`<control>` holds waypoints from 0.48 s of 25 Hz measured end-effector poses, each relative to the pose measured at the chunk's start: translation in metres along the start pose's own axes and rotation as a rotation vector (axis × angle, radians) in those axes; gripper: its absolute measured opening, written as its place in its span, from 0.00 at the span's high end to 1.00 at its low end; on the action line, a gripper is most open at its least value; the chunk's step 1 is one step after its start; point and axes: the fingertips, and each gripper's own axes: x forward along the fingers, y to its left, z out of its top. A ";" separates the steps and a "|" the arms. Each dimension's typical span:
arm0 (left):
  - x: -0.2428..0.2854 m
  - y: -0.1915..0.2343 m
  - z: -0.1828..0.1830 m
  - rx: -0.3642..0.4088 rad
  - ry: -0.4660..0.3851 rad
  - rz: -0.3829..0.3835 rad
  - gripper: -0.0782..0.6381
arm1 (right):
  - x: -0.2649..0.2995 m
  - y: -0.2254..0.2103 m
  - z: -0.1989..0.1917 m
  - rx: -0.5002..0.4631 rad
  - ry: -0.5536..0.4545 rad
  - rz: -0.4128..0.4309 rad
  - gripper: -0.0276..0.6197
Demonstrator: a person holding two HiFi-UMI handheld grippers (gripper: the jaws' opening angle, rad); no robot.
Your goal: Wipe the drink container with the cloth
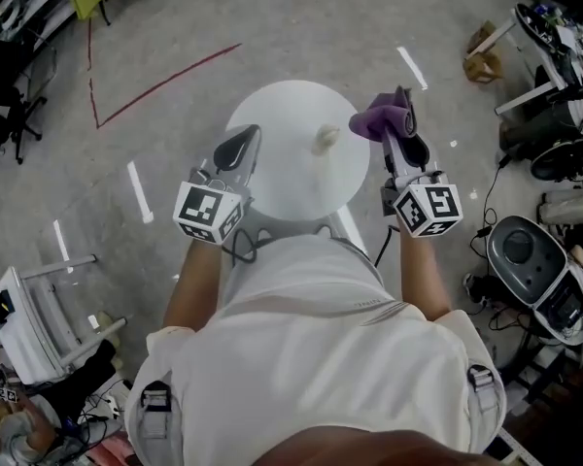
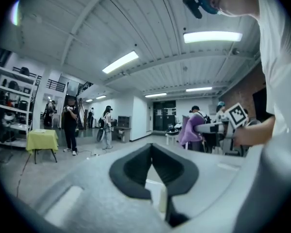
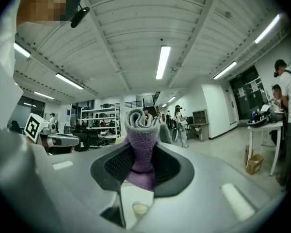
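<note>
Clamping a fuzzy purple cloth [image 3: 141, 130] bunched into a soft roll, the right gripper [image 1: 404, 115] hangs over the round white table [image 1: 282, 178]. The left gripper [image 2: 152, 154] is pinched tight, dark padded jaws meeting on nothing. A small pale drink container [image 1: 325, 138] stands on the tabletop between them.

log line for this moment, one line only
left gripper shut, empty | right gripper shut on purple cloth | drink container on round table, untouched | wiping not begun
</note>
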 end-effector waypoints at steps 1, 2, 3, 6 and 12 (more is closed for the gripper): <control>-0.002 -0.004 0.006 0.006 -0.013 -0.003 0.89 | -0.003 0.003 0.009 -0.019 -0.018 -0.003 0.80; -0.003 -0.007 0.010 0.013 -0.023 -0.007 0.89 | -0.007 0.005 0.015 -0.035 -0.033 -0.006 0.80; -0.003 -0.011 0.013 0.019 -0.030 -0.011 0.89 | -0.010 0.008 0.020 -0.049 -0.045 -0.010 0.80; -0.002 -0.019 0.021 0.036 -0.041 -0.026 0.89 | -0.015 0.014 0.027 -0.066 -0.060 -0.010 0.80; -0.008 -0.019 0.028 0.037 -0.047 -0.045 0.89 | -0.015 0.023 0.024 -0.048 -0.041 -0.011 0.80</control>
